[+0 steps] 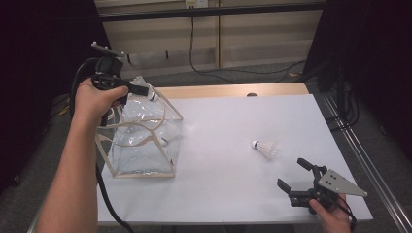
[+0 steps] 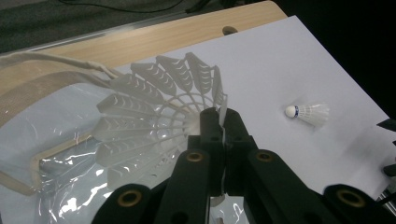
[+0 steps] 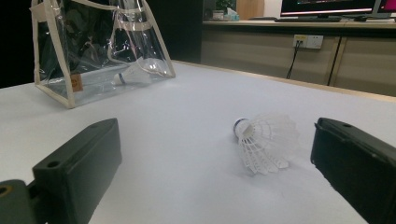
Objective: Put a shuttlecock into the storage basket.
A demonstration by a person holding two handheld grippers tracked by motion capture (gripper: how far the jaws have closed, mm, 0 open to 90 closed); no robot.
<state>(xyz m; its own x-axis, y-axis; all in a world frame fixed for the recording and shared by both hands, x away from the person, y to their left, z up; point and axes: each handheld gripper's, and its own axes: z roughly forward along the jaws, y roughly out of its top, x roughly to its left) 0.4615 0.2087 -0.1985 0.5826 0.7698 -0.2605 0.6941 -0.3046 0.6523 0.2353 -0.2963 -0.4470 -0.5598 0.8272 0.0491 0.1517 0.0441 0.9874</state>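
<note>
Right gripper (image 1: 296, 178), jaws wide and empty, rests near a loose shuttlecock (image 1: 265, 148) on the white table (image 1: 223, 160). Farther off, left gripper (image 1: 141, 90) pinches another shuttlecock (image 2: 159, 116) by its skirt above the clear bag (image 1: 145, 141). Step: bagging. Next, likely release into the opening.

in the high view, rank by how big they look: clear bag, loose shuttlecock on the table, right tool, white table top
1. white table top
2. clear bag
3. right tool, its jaws apart
4. loose shuttlecock

The gaps are plain. The right tool sits nearer the camera than the shuttlecock, but looks far too much bigger for that to swap them.
</note>
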